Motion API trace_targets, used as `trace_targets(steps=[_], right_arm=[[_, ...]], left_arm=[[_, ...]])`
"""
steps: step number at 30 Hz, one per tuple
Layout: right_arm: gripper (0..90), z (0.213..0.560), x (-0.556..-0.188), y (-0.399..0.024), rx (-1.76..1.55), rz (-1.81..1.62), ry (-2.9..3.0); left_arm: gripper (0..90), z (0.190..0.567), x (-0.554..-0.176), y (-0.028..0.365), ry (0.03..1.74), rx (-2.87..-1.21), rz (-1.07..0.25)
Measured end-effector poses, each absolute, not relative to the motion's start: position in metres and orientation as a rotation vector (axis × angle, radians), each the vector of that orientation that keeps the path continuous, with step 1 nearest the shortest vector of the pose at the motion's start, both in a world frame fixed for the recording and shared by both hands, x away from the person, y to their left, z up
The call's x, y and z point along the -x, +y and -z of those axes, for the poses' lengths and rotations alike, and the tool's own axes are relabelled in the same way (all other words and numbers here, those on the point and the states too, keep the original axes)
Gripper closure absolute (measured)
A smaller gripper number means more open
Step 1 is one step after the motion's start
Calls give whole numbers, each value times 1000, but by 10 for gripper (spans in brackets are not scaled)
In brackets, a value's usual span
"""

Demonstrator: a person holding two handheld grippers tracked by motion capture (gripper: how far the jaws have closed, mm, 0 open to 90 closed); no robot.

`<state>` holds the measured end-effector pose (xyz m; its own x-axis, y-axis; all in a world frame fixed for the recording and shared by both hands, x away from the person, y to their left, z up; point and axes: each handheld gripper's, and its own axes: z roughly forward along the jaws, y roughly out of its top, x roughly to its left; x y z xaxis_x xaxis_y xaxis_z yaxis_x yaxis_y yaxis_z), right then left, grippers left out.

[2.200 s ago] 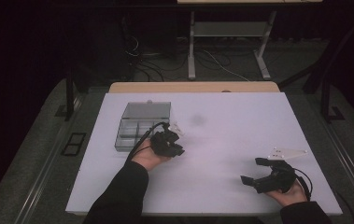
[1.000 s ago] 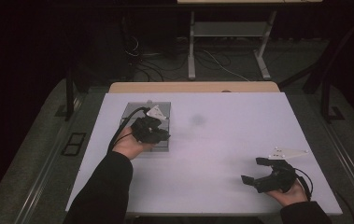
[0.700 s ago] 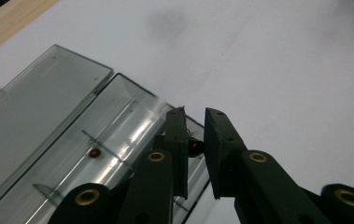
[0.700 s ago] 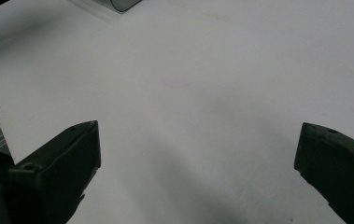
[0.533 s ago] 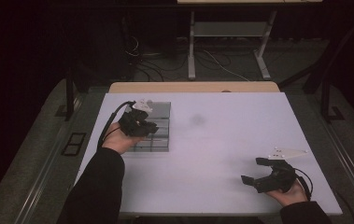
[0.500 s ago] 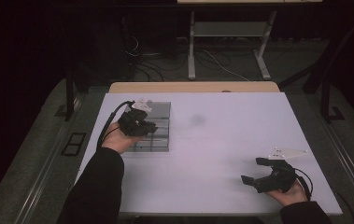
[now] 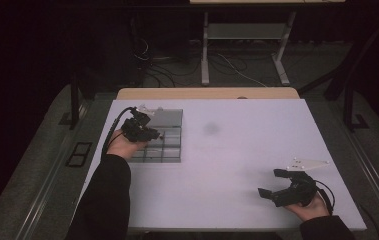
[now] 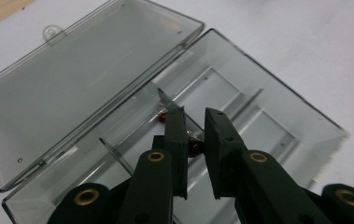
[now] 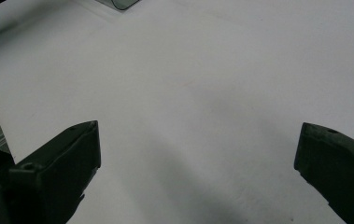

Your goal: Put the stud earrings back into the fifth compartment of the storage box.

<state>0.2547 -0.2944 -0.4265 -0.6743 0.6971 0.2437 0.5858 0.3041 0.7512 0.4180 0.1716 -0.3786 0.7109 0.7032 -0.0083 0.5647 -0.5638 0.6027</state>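
While nearly closed, left gripper (image 8: 195,135) overhangs box (image 8: 277,107) (perhaps gripping nothing).

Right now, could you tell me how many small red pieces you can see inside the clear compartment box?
2. One red piece lies just beyond the left gripper, between its jaws; another sits farther back by a divider of the box. The jaws may hide more.

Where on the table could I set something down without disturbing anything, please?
The wide white stretch between the compartment box and the right tool is bare, as is the far right corner. The far left is crowded: the left tool works over the open box.
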Motion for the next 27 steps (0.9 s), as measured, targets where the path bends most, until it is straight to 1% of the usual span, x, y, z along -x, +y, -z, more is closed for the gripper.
trace_targets(steps=[3,4,12,27], right_arm=[[3,427,-255,-295,-1199,-1315,2430],[3,427,-255,-295,-1197,-1316,2429],[3,426,-255,-295,-1199,-1319,2429],[3,426,-254,-293,-1200,-1314,2429]], left_arm=[[767,382,-422,173,988,-2297,-282],[705,382,-423,174,990,-2289,-272],[508,376,-411,179,972,-2214,-199],[287,365,-368,185,884,-2114,-194]])
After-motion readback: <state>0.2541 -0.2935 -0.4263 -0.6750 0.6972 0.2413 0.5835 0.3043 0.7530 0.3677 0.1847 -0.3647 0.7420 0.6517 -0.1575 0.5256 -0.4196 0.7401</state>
